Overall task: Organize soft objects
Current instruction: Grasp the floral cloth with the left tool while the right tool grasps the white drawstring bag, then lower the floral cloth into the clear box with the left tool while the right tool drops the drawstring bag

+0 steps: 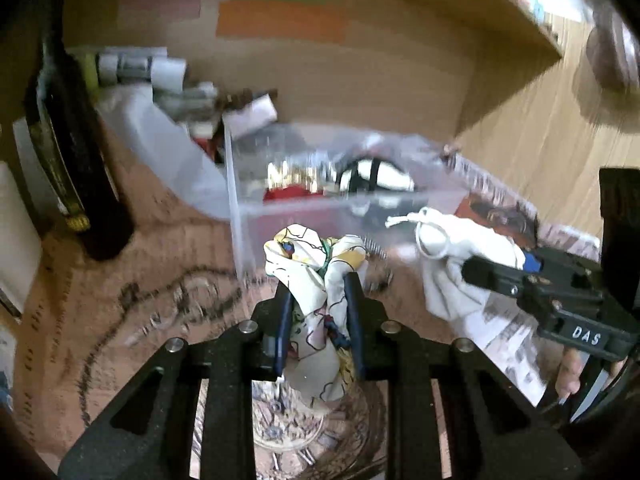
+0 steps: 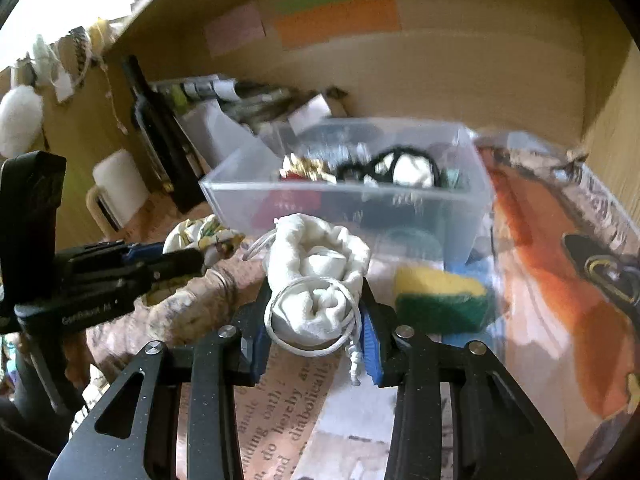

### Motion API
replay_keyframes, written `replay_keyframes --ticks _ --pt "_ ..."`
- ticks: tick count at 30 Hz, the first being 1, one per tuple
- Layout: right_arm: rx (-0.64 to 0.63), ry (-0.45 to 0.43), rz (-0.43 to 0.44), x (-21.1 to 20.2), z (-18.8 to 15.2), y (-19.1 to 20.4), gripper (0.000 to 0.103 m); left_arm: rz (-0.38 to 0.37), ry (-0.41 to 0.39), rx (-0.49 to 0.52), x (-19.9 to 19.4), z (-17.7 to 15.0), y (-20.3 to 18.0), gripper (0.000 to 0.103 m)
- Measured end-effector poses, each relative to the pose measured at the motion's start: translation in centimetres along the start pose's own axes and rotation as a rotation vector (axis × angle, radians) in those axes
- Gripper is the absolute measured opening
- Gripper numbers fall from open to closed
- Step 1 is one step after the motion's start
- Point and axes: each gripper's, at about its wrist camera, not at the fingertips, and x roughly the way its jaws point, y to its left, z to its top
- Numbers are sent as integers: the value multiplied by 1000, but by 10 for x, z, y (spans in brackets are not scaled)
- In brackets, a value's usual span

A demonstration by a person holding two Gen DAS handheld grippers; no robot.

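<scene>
Tongs each pinch a soft item near the clear bin [image 2: 472, 196], presumably for dropping in: left tongs [image 1: 318, 300] grip a patterned cloth [image 1: 316, 256], right tongs [image 2: 316, 320] a white drawstring pouch [image 2: 320, 280].

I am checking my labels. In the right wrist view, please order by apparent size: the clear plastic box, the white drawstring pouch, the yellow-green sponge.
1. Clear plastic box, clearly the largest.
2. White drawstring pouch, held close to the camera in the right gripper, so it may look enlarged.
3. Yellow-green sponge, slightly smaller in this view; this ranking against the pouch is unsure.
</scene>
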Motion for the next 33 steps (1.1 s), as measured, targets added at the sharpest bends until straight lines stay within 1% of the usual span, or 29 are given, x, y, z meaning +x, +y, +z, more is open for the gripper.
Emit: replay_keyframes --ticks 3,7,12,17,20,22,26,33 --pt "-27 -48 -2 -9 12 4 34 6 -64 6 -10 16 -2 25" --pt "-41 -102 -14 -14 28 3 34 26 -132 22 -15 36 -7 25" --pt "-62 -174 -37 -18 53 0 34 41 -177 30 -12 56 -8 25" --pt "-74 -214 -40 -13 72 0 34 61 -188 37 1 74 -10 25" --pt "-77 -221 -44 -3 82 0 34 78 -180 38 12 81 -9 25" --pt "-79 -214 -47 4 86 -2 34 82 -161 30 22 83 -6 25" --pt "-73 -170 -53 27 90 -6 35 80 -89 6 51 86 5 25" --pt "-39 -100 -72 61 86 -19 35 92 11 1 91 83 15 25"
